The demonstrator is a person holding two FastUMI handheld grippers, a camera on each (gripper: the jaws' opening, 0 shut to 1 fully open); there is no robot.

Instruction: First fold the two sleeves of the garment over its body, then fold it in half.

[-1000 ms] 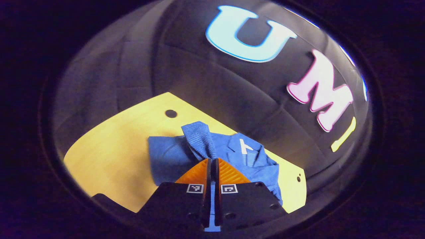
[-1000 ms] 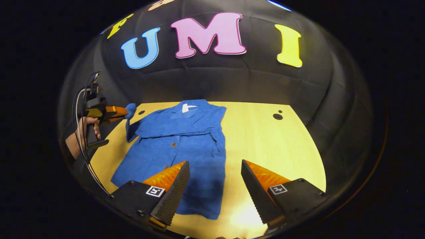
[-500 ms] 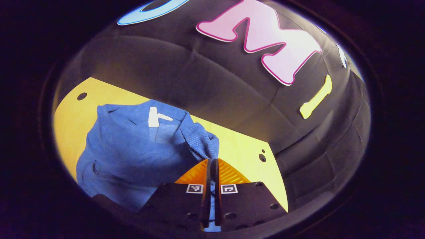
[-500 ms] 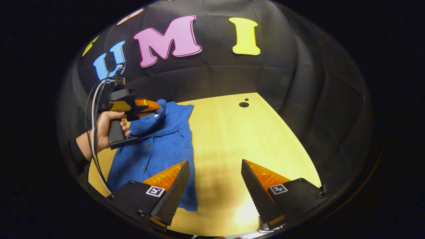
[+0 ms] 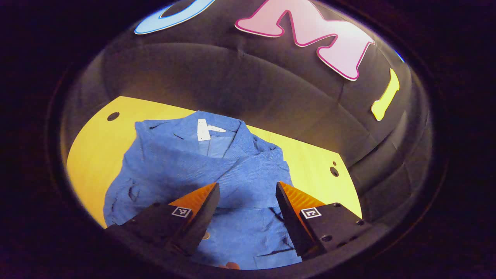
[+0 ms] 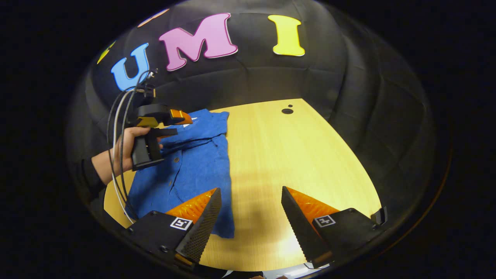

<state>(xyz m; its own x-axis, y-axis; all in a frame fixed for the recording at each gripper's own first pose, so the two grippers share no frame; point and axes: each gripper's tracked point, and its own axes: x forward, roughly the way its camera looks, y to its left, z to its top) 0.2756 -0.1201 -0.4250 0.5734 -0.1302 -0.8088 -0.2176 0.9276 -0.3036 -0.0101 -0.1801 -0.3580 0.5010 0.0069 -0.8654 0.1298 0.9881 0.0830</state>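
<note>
Now our left gripper (image 5: 246,190), jaws spread, hangs over the garment (image 5: 217,170), whose length runs away from us; right gripper (image 6: 251,205), spread too, sits off its side.

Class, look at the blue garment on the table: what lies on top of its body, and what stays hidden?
A folded sleeve lies across the blue garment. Beneath it the cloth is covered; the table under the garment is hidden too.
</note>
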